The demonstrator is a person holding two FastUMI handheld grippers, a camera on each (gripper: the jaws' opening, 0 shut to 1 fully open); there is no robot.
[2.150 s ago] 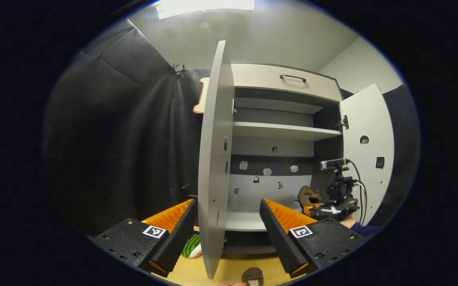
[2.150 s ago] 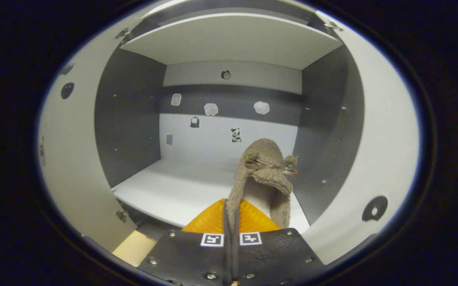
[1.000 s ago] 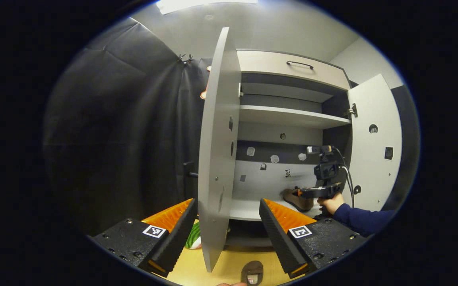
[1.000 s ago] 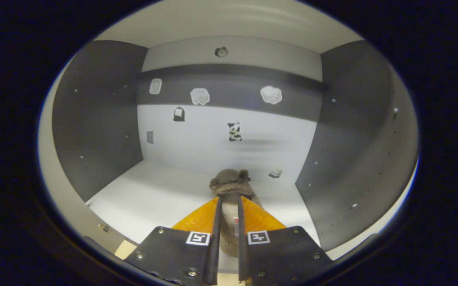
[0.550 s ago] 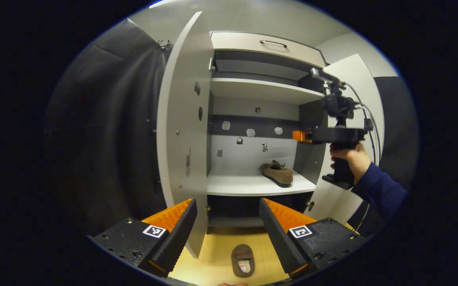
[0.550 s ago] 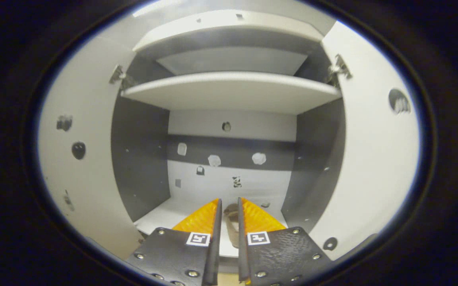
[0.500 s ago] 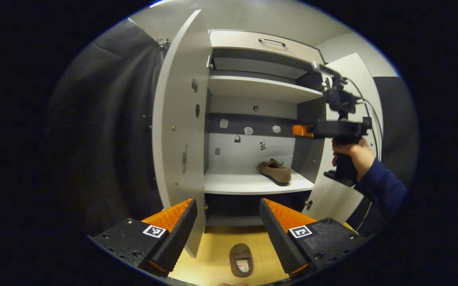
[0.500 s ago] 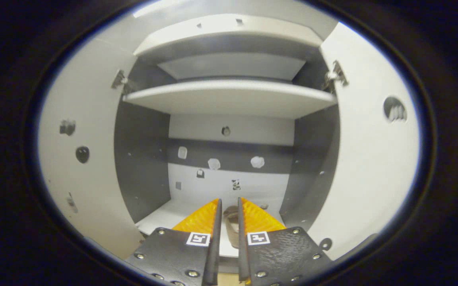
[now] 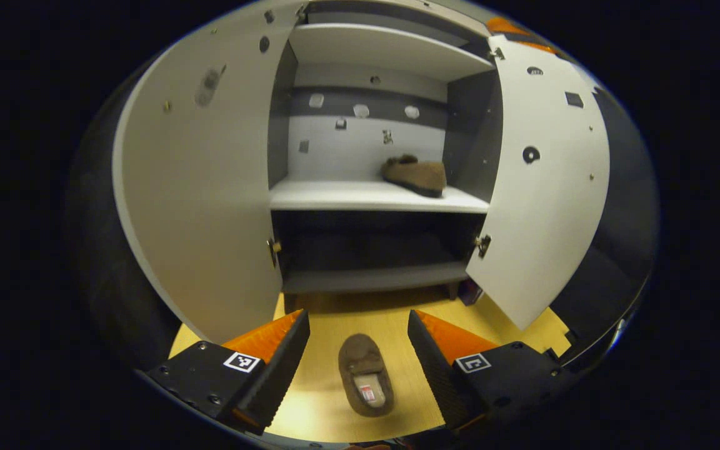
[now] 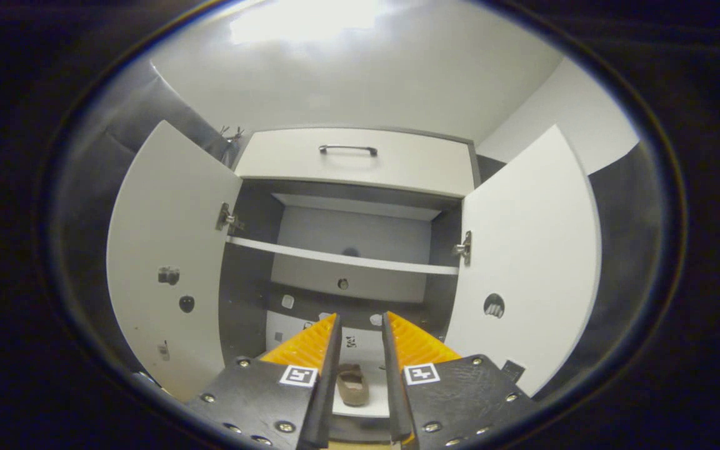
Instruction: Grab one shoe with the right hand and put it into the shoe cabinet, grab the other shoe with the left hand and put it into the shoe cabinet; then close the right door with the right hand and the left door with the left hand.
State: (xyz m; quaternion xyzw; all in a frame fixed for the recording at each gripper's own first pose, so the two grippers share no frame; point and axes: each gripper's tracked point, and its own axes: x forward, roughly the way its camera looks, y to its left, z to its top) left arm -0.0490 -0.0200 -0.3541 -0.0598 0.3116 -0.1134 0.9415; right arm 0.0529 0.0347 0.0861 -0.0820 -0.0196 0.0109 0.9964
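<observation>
In the left gripper view the shoe cabinet (image 9: 372, 187) is cut off at the top, and the space under its lower shelf is lost in shadow. A small object at the foot of the right door (image 9: 538, 187) is too dark to be made out, as are the small marks on the back panel. One brown shoe (image 9: 414, 175) is seen lying on the lower shelf, toward the right side wall. The other shoe (image 9: 365, 382) is seen on the wooden floor (image 9: 329, 406) in front of the cabinet, its opening facing up. The left tool (image 9: 357, 362) is held wide open above that floor, the shoe lying in line between its fingers and untouched by either. Both doors, the left door (image 9: 204, 187) included, stand open.

In the right gripper view the shelved shoe (image 10: 352, 384) is partly hidden between the fingers, well beyond them. The right tool (image 10: 360, 369) is held narrowly open and empty. A drawer with a dark handle (image 10: 347, 149) is seen above the compartment.
</observation>
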